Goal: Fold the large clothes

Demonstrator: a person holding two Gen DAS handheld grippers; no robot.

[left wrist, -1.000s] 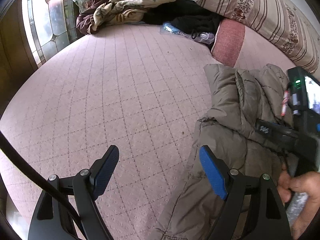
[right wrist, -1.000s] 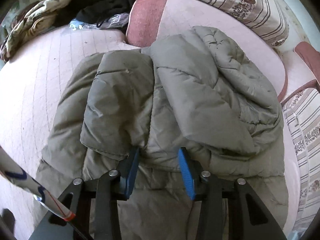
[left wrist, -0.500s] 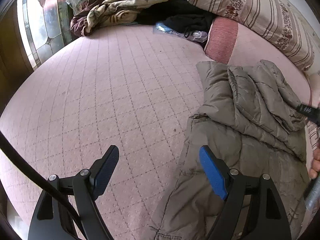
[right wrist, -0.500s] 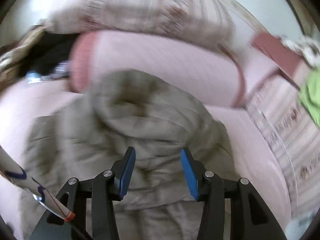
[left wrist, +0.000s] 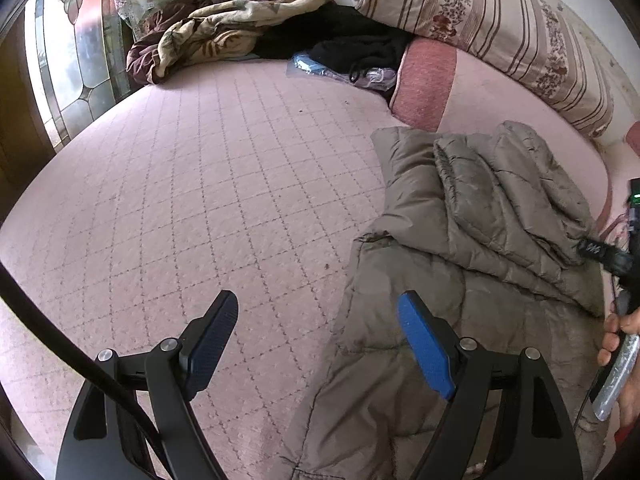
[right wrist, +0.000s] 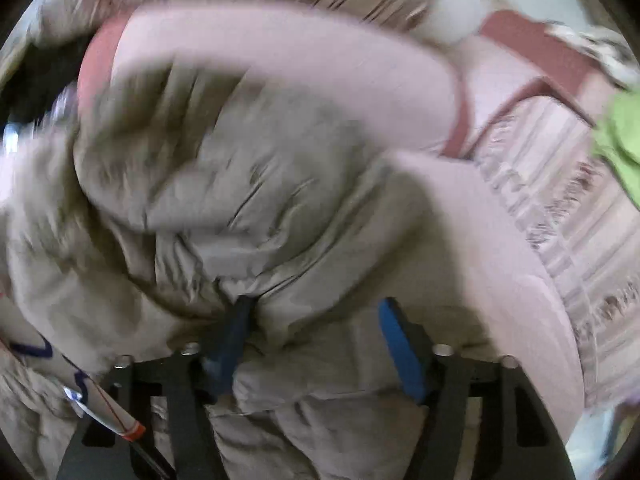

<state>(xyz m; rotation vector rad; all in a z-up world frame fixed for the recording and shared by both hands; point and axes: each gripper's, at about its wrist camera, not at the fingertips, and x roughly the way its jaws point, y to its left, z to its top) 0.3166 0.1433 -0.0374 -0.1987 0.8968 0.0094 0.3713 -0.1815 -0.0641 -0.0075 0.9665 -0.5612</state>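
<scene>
While the right wrist view is pretty smeared with blur, you can still make out the right gripper (right wrist: pixel 316 344) sitting low over the puffy jacket (right wrist: pixel 248 216), blue pads spread apart with quilted fabric bunched up between them; its left pad is pressed into a fold, but nothing is actually pinched as far as I can see. Over on the left wrist view, the left gripper (left wrist: pixel 316 340) hangs wide open above the bed, one pad over the pink quilted bedspread (left wrist: pixel 192 184) and the other over the jacket's (left wrist: pixel 472 264) left edge, not gripping anything. That jacket is olive-grey, lying on the right side of the bed, with its upper part folded down in a lumpy stack over the lower part. A hand (left wrist: pixel 618 332) shows at the right edge of that view, holding a handle. Further back, just behind the jacket, there's a pink bolster (left wrist: pixel 428 80), then a striped floral pillow (left wrist: pixel 492 28) against the wall. Way at the far end sits a heap of blankets (left wrist: pixel 224 36) and dark clothes (left wrist: pixel 344 40), near a stained glass panel (left wrist: pixel 76 52).
</scene>
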